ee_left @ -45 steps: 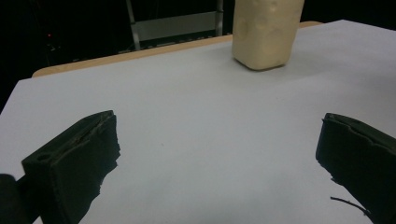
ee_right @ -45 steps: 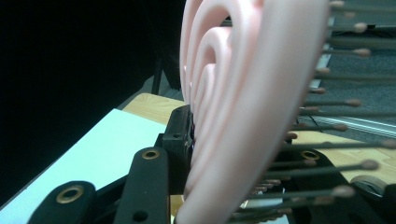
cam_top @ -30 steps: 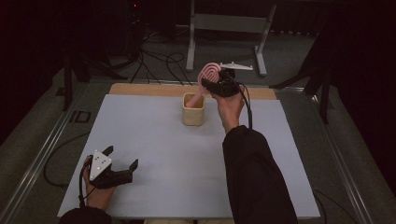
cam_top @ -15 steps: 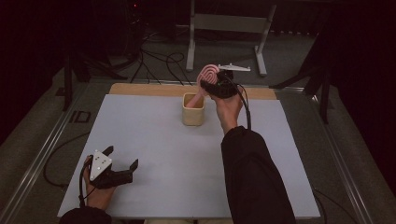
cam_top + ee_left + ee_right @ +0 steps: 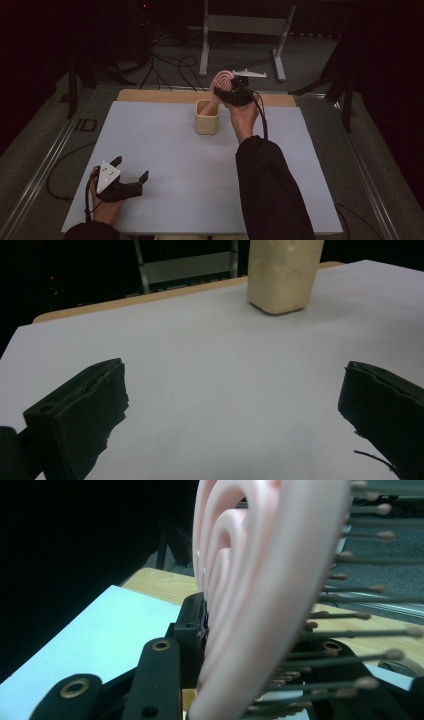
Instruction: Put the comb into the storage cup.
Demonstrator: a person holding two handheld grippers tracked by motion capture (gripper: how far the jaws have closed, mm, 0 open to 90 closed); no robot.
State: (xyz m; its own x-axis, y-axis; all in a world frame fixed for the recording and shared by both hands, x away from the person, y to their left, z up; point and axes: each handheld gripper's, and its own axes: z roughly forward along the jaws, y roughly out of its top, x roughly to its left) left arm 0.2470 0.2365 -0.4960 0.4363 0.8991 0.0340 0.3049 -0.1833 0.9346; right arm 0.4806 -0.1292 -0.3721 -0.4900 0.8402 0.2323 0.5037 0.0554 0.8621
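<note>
At upper centre of the high view, the right gripper (image 5: 226, 91) clamps a pink plastic hairbrush with brown-tipped bristles (image 5: 221, 82), its handle dipping into a cream, square-sided holder (image 5: 206, 120) on the white table sheet (image 5: 165, 165). At lower left, the left gripper (image 5: 131, 170) rests with jaws apart, holding nothing.

A dim room: grey floor (image 5: 380, 165), loose cables (image 5: 170, 65), a metal stand (image 5: 245, 30) behind the white-topped table (image 5: 150, 140).
</note>
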